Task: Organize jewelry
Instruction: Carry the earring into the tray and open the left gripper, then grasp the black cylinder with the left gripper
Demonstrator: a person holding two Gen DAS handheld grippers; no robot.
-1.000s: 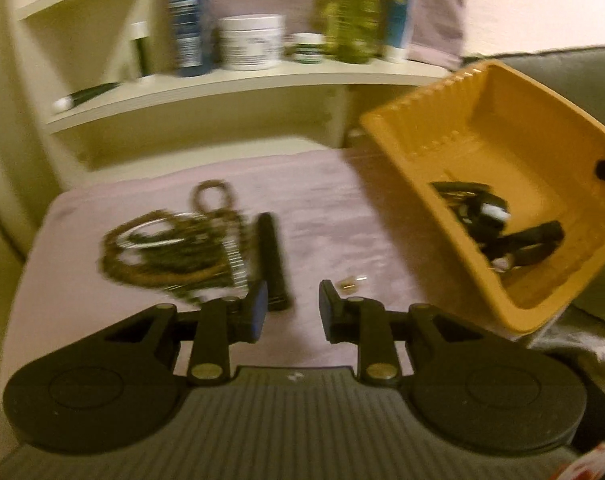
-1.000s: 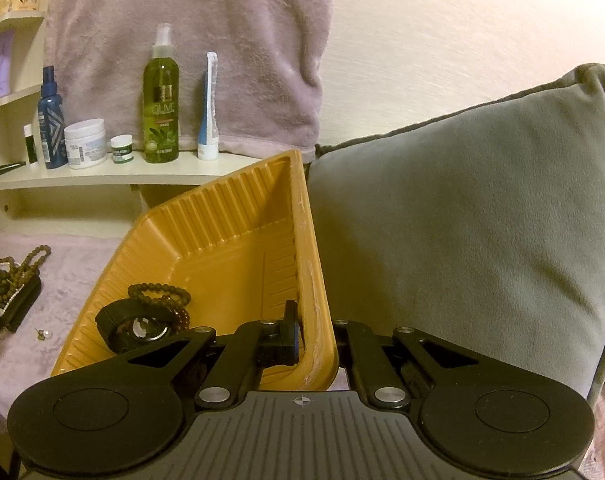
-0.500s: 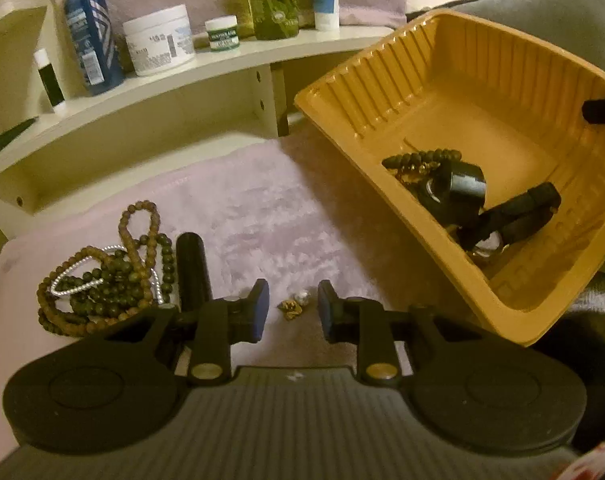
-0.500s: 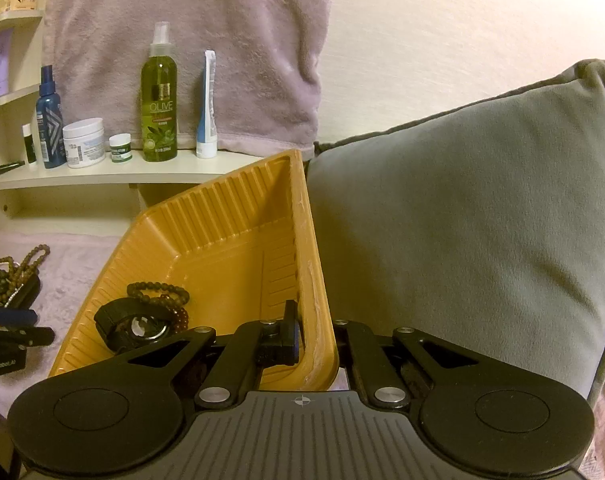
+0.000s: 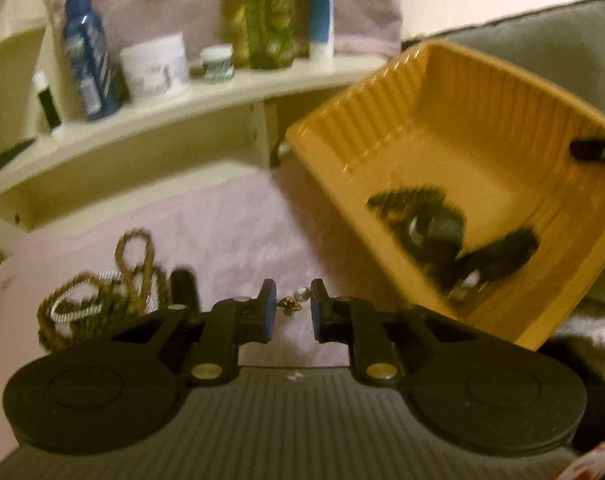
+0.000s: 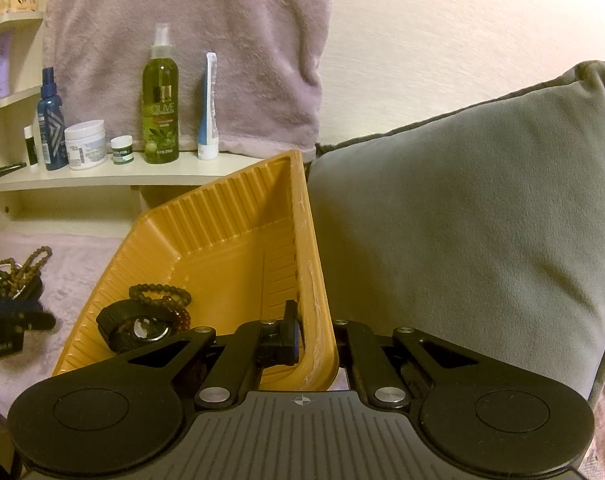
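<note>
Right tool (image 6: 316, 340) clamps the orange tray (image 6: 222, 236) rim, tilting it toward the pile, likely for easy drop-in. Left tool (image 5: 292, 312) spread, straddling small earrings (image 5: 292, 302) at centre frame. Bead necklaces (image 5: 102, 296) lower left on the cloth.

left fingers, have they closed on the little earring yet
No, the left gripper is open, its fingers standing on either side of the small earring lying on the pink cloth.
</note>
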